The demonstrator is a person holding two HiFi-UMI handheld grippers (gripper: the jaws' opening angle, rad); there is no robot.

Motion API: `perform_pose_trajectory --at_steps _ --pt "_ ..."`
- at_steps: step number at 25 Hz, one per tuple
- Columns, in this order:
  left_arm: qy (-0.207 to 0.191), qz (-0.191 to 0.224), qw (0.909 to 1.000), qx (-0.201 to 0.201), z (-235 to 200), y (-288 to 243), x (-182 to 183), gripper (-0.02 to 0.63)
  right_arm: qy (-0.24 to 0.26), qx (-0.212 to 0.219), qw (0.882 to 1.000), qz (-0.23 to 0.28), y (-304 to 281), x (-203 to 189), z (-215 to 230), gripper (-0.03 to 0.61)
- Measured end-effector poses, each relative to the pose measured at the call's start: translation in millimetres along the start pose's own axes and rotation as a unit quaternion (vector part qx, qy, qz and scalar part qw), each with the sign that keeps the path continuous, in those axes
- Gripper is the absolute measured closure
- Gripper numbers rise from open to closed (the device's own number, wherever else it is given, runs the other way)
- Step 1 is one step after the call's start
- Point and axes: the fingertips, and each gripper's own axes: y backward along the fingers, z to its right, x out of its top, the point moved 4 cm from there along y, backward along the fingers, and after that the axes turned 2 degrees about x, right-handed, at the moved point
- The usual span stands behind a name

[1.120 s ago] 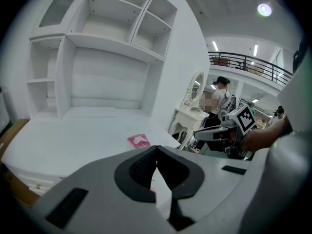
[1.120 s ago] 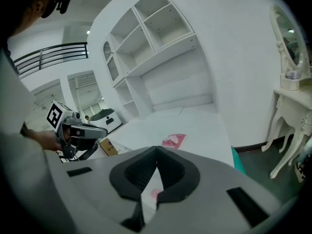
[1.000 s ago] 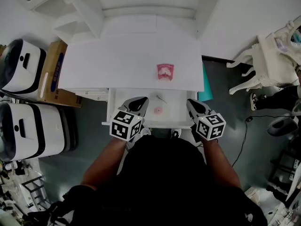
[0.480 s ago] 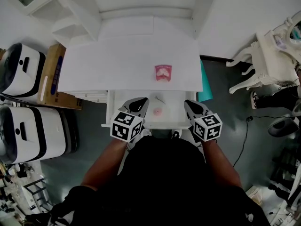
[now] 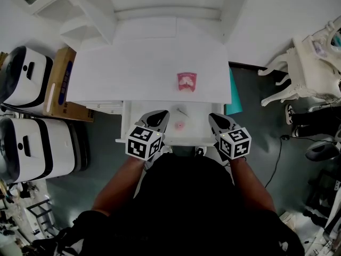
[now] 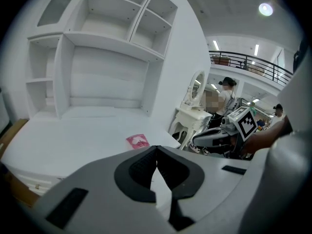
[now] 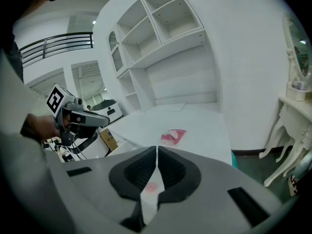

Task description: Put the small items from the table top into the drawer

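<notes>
A pink packet (image 5: 187, 81) lies on the white table top (image 5: 128, 73), also visible as the pink packet (image 6: 138, 140) and the pink packet (image 7: 173, 136) in the gripper views. Below the table's front edge the drawer (image 5: 201, 122) stands pulled out; a small pink round item (image 5: 179, 125) and a thin pale stick (image 5: 181, 111) lie inside. My left gripper (image 5: 160, 114) is shut and empty over the drawer's left part. My right gripper (image 5: 214, 116) is shut and empty over its right part. The pink round item (image 7: 151, 187) shows under the right jaws.
White shelves (image 5: 160, 4) rise behind the table. Two white machines (image 5: 29, 137) and a cardboard box (image 5: 61, 84) stand at the left. A white ornate side table (image 5: 309, 63) is at the right. A teal object (image 5: 232, 97) sits at the table's right end.
The right gripper has shifted slightly left and toward the person. The left gripper has barely moved. Both stay shut.
</notes>
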Motion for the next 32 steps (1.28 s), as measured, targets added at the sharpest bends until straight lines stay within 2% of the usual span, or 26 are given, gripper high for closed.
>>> perform_pose_trajectory --at_steps 8,15,26,32 --pt "0.005 -0.010 0.9999 0.007 -6.5 -1.9 -3.4 0.603 0.007 0.006 1.000 -0.011 -11.6 0.9 0.7 0.548" --pt "0.037 -0.043 0.9980 0.030 -27.7 -1.3 -23.2 0.603 0.039 -0.009 0.998 -0.046 -45.8 -6.3 17.9 0.548" --pt "0.071 -0.043 0.9949 0.057 -51.2 12.5 -37.2 0.603 0.152 -0.017 0.986 -0.070 -113.2 23.9 25.7 0.546" --pt "0.092 -0.043 0.9921 0.074 -62.7 20.9 -45.9 0.603 0.222 -0.023 0.968 -0.119 -157.1 25.4 32.5 0.545"
